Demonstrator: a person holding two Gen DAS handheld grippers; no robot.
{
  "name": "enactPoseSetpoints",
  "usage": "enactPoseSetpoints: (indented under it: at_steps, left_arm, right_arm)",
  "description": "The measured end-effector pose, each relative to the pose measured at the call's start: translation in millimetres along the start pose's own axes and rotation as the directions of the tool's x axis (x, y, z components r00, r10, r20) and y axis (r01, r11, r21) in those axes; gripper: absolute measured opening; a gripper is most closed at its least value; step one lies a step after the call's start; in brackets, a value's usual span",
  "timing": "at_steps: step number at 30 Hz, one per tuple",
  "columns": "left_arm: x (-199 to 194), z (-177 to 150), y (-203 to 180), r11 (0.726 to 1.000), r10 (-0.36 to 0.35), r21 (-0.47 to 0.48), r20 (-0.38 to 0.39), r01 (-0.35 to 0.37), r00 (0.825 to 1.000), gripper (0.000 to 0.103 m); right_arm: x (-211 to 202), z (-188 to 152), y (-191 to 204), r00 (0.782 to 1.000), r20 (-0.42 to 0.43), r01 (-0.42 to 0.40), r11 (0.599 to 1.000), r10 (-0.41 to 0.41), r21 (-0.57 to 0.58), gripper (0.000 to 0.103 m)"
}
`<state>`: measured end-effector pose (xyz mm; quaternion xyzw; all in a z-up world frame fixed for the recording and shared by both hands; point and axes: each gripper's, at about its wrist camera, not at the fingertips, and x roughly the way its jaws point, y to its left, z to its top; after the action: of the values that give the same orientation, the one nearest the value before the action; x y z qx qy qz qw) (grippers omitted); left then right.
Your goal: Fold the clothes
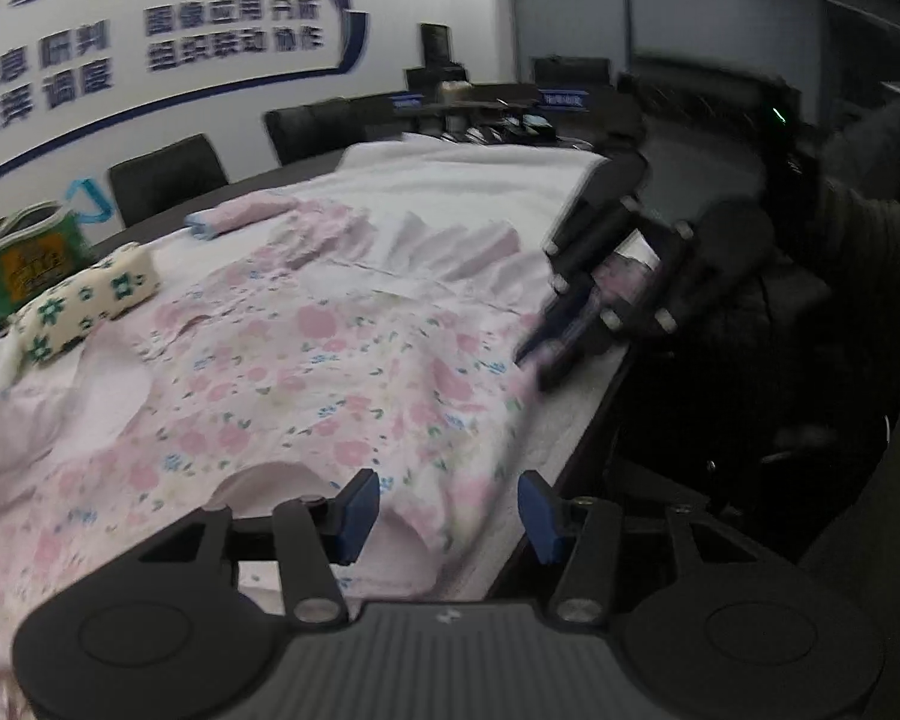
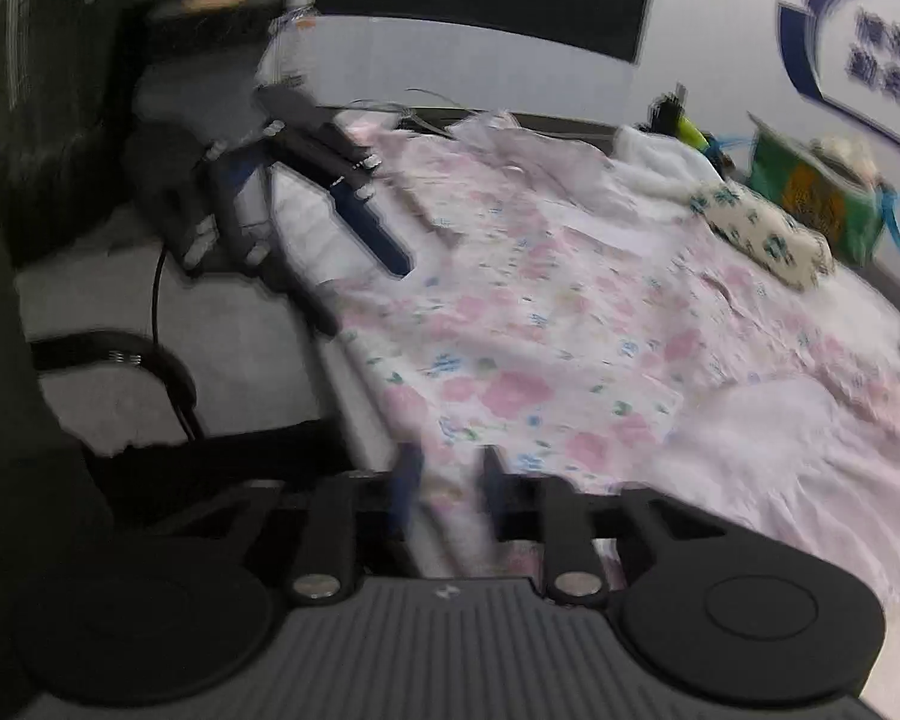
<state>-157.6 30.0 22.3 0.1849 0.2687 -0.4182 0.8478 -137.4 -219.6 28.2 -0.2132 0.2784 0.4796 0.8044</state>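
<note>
Left fingers: my left gripper [image 1: 447, 507] has its blue-padded fingers [image 1: 357, 510] spread, nothing pinched; the garment's near hem lies between and below them.
Right fingers: my right gripper [image 2: 447, 486] has its fingers [image 2: 405, 480] drawn close, pinching a fold of the garment's edge; blur hides the exact contact.
Cross view: from the left wrist I see the right gripper [image 1: 546, 354] at the fabric's edge on the counter's side; from the right wrist, the left gripper [image 2: 360, 246] with one finger lying on the fabric, the other off the counter edge.
Garment: pink floral garment [image 1: 306, 372], spread flat across the counter, one side draping over the near edge.
Underlay: white cloth [image 1: 462, 186] beneath it.
Counter: dark counter [image 1: 576, 438], edge showing beside the garment.
Farther out: folded cream piece with green flowers [image 1: 84, 306] beside the garment; green bag [image 1: 24, 264] behind it.
Background: black chairs [image 1: 168, 177], wall with blue lettering [image 1: 150, 42].
</note>
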Motion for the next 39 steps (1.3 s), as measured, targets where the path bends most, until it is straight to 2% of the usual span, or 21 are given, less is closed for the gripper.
enactPoseSetpoints:
  at_steps: [3, 4, 7, 10, 13, 14, 15, 17, 20, 23, 26, 29, 31, 32, 33, 36, 39]
  left_arm:
    - [7.2, 2.0, 13.1, 0.999, -0.021, -0.047, -0.014, 0.020, 1.000, 0.049]
    - [9.2, 2.5, 18.0, 0.997, -0.026, -0.068, -0.017, 0.025, 1.000, 0.044]
    - [12.8, 2.1, 33.4, 0.990, -0.037, -0.134, -0.008, 0.035, 0.999, 0.008]
    - [9.7, -0.1, 42.3, 0.984, -0.025, -0.178, 0.025, 0.029, 0.999, 0.003]
    - [3.8, -0.1, 45.3, 0.978, -0.007, -0.208, 0.050, 0.017, 0.999, 0.002]
    - [0.6, 0.0, 43.2, 0.979, 0.001, -0.206, 0.055, 0.010, 0.998, 0.002]
    - [-0.3, 0.0, 42.3, 0.978, 0.005, -0.207, 0.060, 0.008, 0.998, 0.002]
    - [-1.8, -0.7, 40.8, 0.978, 0.008, -0.209, 0.069, 0.006, 0.998, 0.002]
    - [-2.7, -3.2, 38.7, 0.979, 0.007, -0.202, 0.068, 0.007, 0.998, 0.002]
    - [-3.1, -6.9, 36.6, 0.980, 0.005, -0.201, 0.069, 0.009, 0.998, 0.001]
    - [-4.4, -11.5, 36.2, 0.978, 0.001, -0.208, 0.067, 0.012, 0.998, 0.001]
    - [-4.5, -14.7, 36.5, 0.977, 0.000, -0.214, 0.063, 0.014, 0.998, 0.001]
    - [-3.9, -13.6, 35.6, 0.977, -0.007, -0.213, 0.058, 0.019, 0.998, 0.001]
    - [-4.0, -12.3, 34.0, 0.977, -0.020, -0.210, 0.053, 0.030, 0.998, 0.001]
    - [-5.5, -10.5, 31.8, 0.979, -0.033, -0.200, 0.051, 0.042, 0.998, 0.001]
    - [-11.4, -2.6, 33.8, 0.979, -0.069, -0.190, 0.054, 0.078, 0.996, 0.001]
    - [-16.0, 12.5, 54.5, 0.969, -0.113, -0.212, 0.075, 0.126, 0.991, 0.001]
  right_arm:
    - [-6.6, 3.2, -14.4, 0.999, 0.050, -0.003, 0.998, 0.000, 0.056, 0.003]
    - [-9.1, 4.9, -18.3, 0.998, 0.070, -0.012, 0.997, 0.006, 0.072, 0.003]
    - [-16.4, 9.2, -25.7, 0.993, 0.116, -0.043, 0.995, 0.033, 0.091, 0.003]
    - [-15.8, 9.7, -26.6, 0.995, 0.097, -0.022, 0.997, 0.016, 0.071, 0.003]
    - [-12.8, 7.8, -20.5, 0.997, 0.066, 0.030, 0.999, -0.032, 0.029, 0.006]
    - [-11.1, 6.5, -14.2, 0.997, 0.060, 0.055, 0.998, -0.055, -0.004, 0.011]
    - [-9.5, 4.3, -7.7, 0.996, 0.050, 0.077, 0.996, -0.075, -0.039, 0.022]
    - [-6.3, -1.8, 5.6, 0.993, 0.027, 0.113, 0.987, -0.111, -0.110, 0.031]
    - [-3.4, -11.3, 16.9, 0.987, 0.005, 0.161, 0.975, -0.162, -0.156, 0.032]
    - [-5.2, -17.6, 19.5, 0.978, 0.024, 0.207, 0.966, -0.206, -0.156, 0.034]
    - [-11.0, -21.5, 20.0, 0.972, 0.029, 0.235, 0.962, -0.233, -0.136, 0.043]
    - [-16.8, -26.8, 21.7, 0.967, 0.027, 0.253, 0.957, -0.252, -0.140, 0.043]
    - [-17.7, -29.9, 22.0, 0.966, 0.030, 0.259, 0.955, -0.258, -0.142, 0.043]
    - [-18.0, -30.2, 20.7, 0.969, 0.027, 0.245, 0.960, -0.244, -0.135, 0.029]
    - [-18.6, -29.1, 18.3, 0.976, 0.013, 0.216, 0.968, -0.216, -0.124, 0.008]
    - [-30.6, -21.0, 3.4, 0.990, -0.005, 0.139, 0.987, -0.140, -0.084, 0.006]
    - [-57.2, -10.1, -30.6, 0.996, 0.073, 0.042, 0.999, -0.042, 0.000, 0.006]
